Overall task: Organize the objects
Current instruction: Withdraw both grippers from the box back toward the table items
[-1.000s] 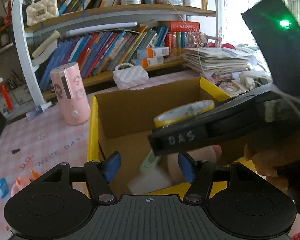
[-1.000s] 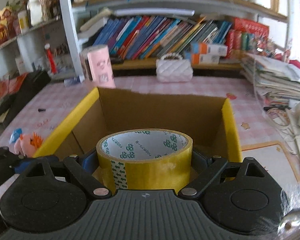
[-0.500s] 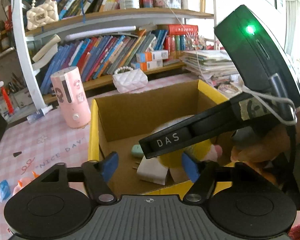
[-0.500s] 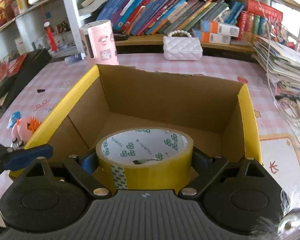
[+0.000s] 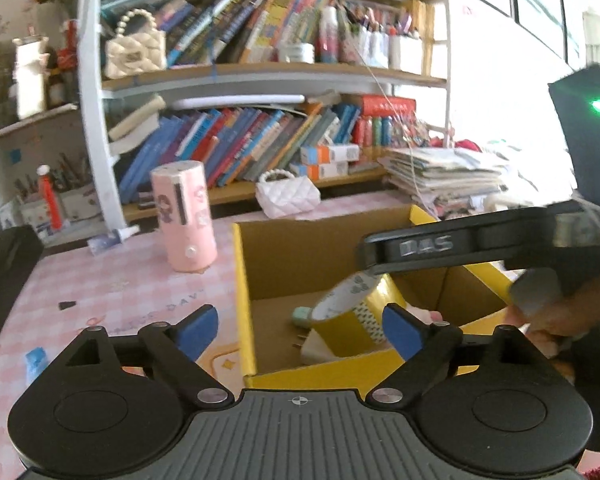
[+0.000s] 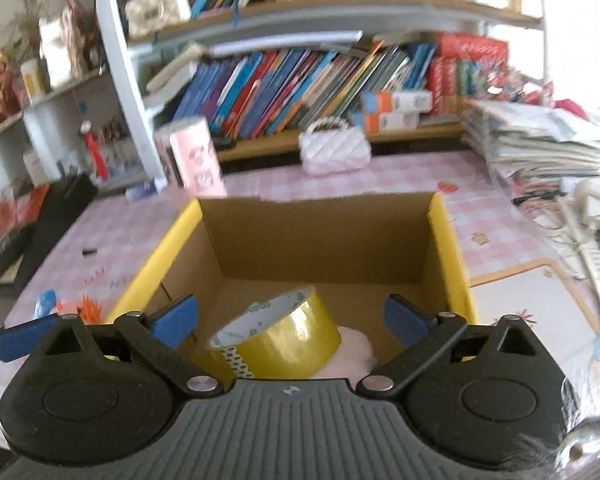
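Observation:
A yellow tape roll [image 6: 278, 338] lies tilted inside the open yellow cardboard box [image 6: 446, 248], resting against a pink soft object [image 6: 354, 350]. My right gripper [image 6: 290, 320] is open and empty just above the box's near edge, jaws wide on either side of the roll without touching it. In the left wrist view the roll [image 5: 352, 314] sits in the box [image 5: 242, 280] beside a mint item [image 5: 302, 314] and a white block. My left gripper [image 5: 300, 326] is open and empty at the box's near left corner. The right gripper's black body [image 5: 460, 244] hangs over the box.
A pink cylinder [image 5: 184, 220] and a white quilted purse [image 5: 288, 198] stand behind the box on the pink checked table. A paper stack [image 5: 444, 176] lies at the right. A small orange-haired toy [image 6: 86, 306] lies left of the box. Bookshelves fill the back.
My right gripper has opened and let go of the tape roll, which dropped tilted into the box. The right gripper has lifted back. My left gripper has drawn back slightly, still open.

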A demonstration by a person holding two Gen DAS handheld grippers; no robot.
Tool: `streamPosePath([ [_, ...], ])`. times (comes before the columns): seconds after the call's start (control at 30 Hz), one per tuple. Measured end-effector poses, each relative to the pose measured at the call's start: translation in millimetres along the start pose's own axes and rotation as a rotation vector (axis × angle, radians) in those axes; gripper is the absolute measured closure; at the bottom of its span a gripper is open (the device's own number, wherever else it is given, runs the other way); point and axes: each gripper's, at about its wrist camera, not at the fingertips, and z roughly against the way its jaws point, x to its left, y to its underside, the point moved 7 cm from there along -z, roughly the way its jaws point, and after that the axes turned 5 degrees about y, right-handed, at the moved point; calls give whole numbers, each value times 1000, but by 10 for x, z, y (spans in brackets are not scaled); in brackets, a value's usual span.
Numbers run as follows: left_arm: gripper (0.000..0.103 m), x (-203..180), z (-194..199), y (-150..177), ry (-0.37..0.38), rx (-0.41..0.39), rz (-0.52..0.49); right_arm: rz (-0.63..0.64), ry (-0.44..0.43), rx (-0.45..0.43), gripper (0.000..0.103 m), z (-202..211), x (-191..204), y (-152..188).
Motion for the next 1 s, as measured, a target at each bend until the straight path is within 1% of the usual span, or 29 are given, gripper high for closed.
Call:
streamPosePath([
  [0.1,9,68,125,50,-11,-10,18,-22,38,-60,3,213,3,18],
  [0.2,8,126,227,99,-10,-13,30,-36,80,-97,3,420,1,105],
  [0.37,8,215,431,217,-19,-8,43,-70,151,-103,3,696,-10,321],
  [0.5,8,310,579,383,-41,26,52,-76,195,-58,3,822,52,574],
  [0.6,8,369,694,535,-42,58,65,-63,209,-20,3,896,149,774],
  [0.73,8,449,827,717,-49,99,84,-36,206,30,3,995,330,1042],
  [1.0,8,613,1085,1045,-77,166,119,-10,195,99,3,1145,616,1422],
])
